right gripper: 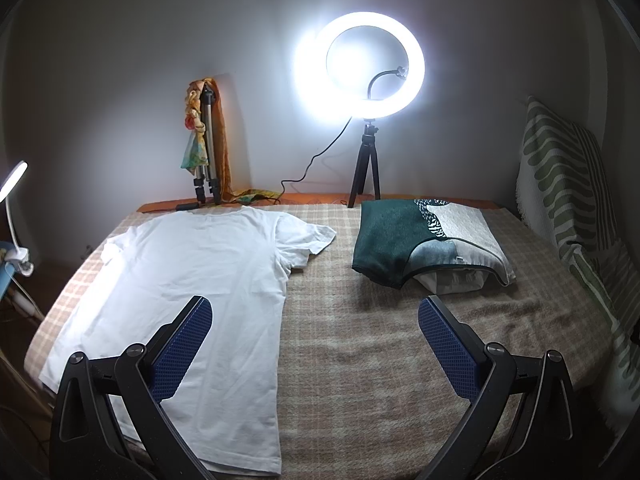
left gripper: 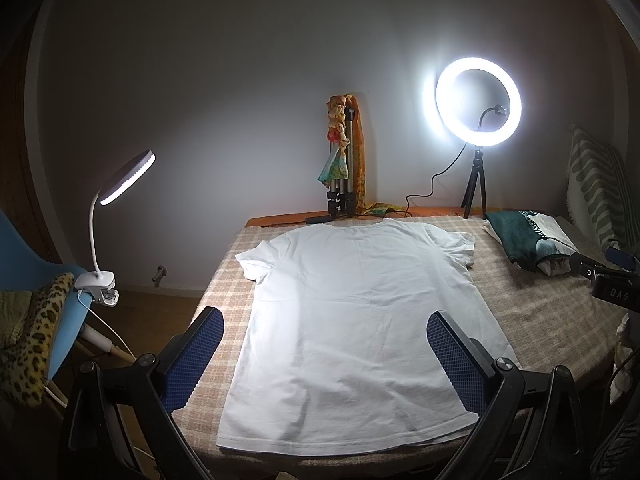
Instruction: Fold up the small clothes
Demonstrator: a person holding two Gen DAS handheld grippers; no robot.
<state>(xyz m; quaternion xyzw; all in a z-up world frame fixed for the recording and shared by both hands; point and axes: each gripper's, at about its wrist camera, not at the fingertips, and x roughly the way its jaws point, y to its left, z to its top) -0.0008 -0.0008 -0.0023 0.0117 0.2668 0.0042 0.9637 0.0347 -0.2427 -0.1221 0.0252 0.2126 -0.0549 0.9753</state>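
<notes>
The left wrist view looks forward from low over the near edge of the desk [left gripper: 532, 304] with its beige checked cloth, toward the back wall, the flat white cotton T-shirt [left gripper: 352, 320] filling the frame's centre. The right wrist view faces the same way from further right, with the shirt at lower left. Both share the glowing white ring light on its black tripod [left gripper: 478, 102], upper right and upper centre respectively.

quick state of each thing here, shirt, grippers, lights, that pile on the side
white t-shirt: spread flat, unfolded
left hand-held gripper: open, empty
right hand-held gripper: open, empty
ring light: on
clip lamp: on
green and grey clothes: folded, stacked
</notes>
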